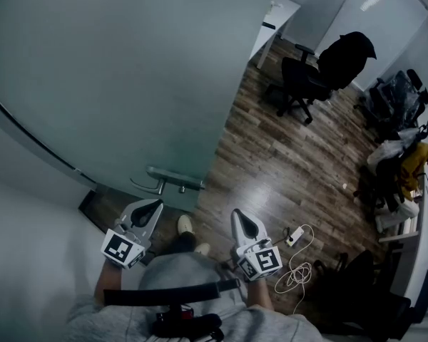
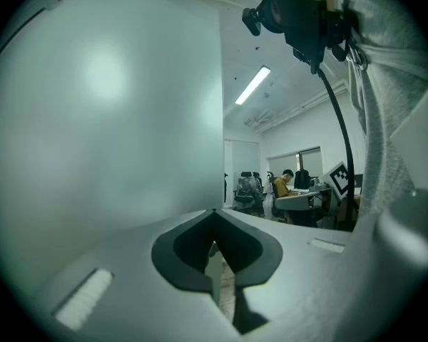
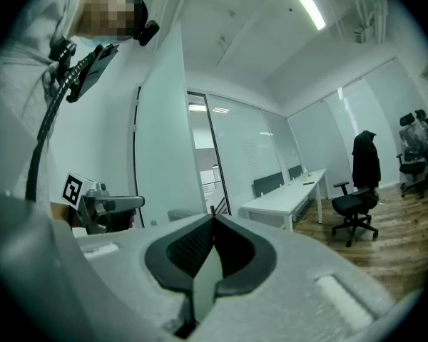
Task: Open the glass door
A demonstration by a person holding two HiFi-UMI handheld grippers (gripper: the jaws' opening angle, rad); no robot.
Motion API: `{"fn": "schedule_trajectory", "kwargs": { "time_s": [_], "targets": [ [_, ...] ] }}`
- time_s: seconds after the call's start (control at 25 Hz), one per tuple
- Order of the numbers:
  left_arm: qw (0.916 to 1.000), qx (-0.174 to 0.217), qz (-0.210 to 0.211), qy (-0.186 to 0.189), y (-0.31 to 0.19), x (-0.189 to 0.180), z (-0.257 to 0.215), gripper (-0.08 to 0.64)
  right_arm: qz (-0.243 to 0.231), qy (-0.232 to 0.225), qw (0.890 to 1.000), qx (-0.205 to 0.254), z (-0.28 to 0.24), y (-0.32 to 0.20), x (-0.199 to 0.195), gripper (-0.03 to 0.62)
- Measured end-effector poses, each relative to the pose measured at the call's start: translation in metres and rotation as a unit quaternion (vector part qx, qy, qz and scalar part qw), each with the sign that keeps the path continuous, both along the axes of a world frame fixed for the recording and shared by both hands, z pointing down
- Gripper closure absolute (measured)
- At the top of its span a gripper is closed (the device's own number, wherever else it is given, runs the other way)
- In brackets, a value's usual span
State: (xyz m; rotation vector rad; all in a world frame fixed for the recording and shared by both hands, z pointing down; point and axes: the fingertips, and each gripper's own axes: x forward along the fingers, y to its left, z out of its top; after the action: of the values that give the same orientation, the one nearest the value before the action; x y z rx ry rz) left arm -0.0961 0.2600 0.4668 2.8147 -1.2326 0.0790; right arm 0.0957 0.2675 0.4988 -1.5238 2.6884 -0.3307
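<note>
While the frosted glass door (image 1: 128, 77) fills the left, its handle (image 1: 175, 179) sits just ahead of the left tongs (image 1: 158, 204), closed on nothing. The right tongs (image 1: 237, 213) are also closed and empty. Beyond, on the wooden floor (image 1: 271, 155), lie a coiled white cable (image 1: 294, 273), a black office chair (image 1: 310, 73) and a white bench (image 1: 278, 13).
</note>
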Motion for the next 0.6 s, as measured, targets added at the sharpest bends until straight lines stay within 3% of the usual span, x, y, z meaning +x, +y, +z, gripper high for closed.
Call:
{"fn": "schedule_trajectory", "kwargs": {
  "time_s": [0.6],
  "targets": [
    [1.0000, 0.001, 0.001, -0.004, 0.0010, 0.0034, -0.0031, 0.555, 0.000, -0.008, 1.000, -0.001, -0.0019, 0.0014, -0.0002, 0.591]
  ]
}}
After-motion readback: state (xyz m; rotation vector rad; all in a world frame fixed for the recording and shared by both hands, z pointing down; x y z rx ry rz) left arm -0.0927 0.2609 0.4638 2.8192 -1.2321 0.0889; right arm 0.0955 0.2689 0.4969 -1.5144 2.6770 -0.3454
